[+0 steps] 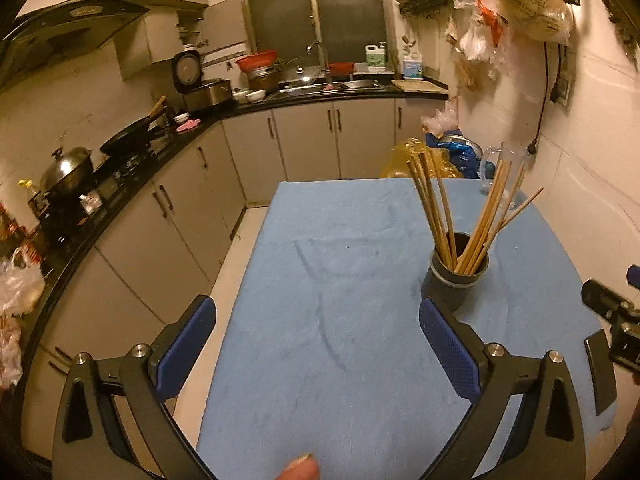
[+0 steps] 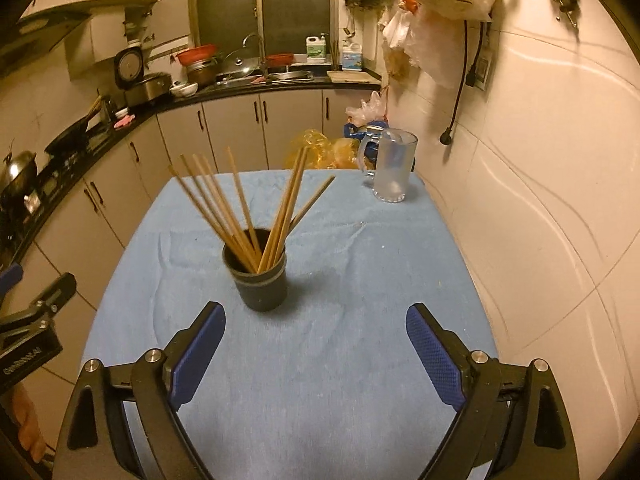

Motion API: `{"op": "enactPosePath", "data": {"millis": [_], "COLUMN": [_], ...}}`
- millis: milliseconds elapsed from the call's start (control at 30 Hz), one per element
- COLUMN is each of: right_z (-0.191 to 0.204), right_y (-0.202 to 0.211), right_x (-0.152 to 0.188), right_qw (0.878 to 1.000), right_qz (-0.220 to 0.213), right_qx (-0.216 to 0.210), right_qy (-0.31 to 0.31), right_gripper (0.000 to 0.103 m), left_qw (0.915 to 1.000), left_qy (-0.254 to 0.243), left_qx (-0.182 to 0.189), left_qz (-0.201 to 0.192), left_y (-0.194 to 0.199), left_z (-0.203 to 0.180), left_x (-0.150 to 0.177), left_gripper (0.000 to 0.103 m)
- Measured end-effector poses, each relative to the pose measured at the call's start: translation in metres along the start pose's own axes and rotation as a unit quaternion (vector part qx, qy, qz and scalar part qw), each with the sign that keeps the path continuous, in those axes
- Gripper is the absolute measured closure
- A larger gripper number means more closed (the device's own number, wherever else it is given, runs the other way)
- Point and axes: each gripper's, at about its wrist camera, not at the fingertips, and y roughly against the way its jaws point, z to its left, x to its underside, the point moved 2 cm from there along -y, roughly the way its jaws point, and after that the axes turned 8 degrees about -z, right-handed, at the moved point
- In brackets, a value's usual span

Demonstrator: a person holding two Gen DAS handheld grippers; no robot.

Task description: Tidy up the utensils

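**Matt cloth, bare wood, dark plastic, clear glass**

A light blue cloth (image 2: pixel 360 280) covers the table, matt and slightly napped, with soft creases. The chopsticks (image 2: pixel 240 216) look like pale, unvarnished wood with a dry finish. They stand in a dark cup (image 2: pixel 260 284) that looks like matt plastic, ringed by a thin lighter band. The mug (image 2: pixel 394 168) is clear glass, cloudy across its wall and glossy at the handle. The right gripper (image 2: pixel 316 356) has black, smooth, hard-looking arms, shiny metal bolt heads and blue fingers (image 2: pixel 436 360) with a rough knurled rubbery face; the left gripper (image 1: pixel 316 352) looks the same. The wall tiles (image 2: pixel 540 200) are glossy.
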Motion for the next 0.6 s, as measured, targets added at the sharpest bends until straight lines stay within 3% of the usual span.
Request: {"op": "enactPosePath", "data": {"millis": [200, 300, 600], "right_z": [0.013, 0.018, 0.029], "right_y": [0.011, 0.015, 0.022], "right_x": [0.012, 0.014, 0.023], "right_qw": [1.000, 1.000, 0.999], "right_qz": [0.001, 0.003, 0.009], "right_qx": [0.002, 0.003, 0.007], "right_qy": [0.014, 0.019, 0.034], "right_gripper": [0.009, 0.009, 0.009], "left_qw": [0.9963, 0.9940, 0.9965], "left_qy": [-0.061, -0.096, -0.082], "left_qx": [-0.054, -0.050, -0.016], "left_qz": [-0.024, -0.018, -0.003], "left_y": [0.018, 0.020, 0.027], "left_z": [-0.004, -0.009, -0.003], "left_x": [0.010, 0.017, 0.031], "left_gripper": [0.002, 0.002, 0.002]}}
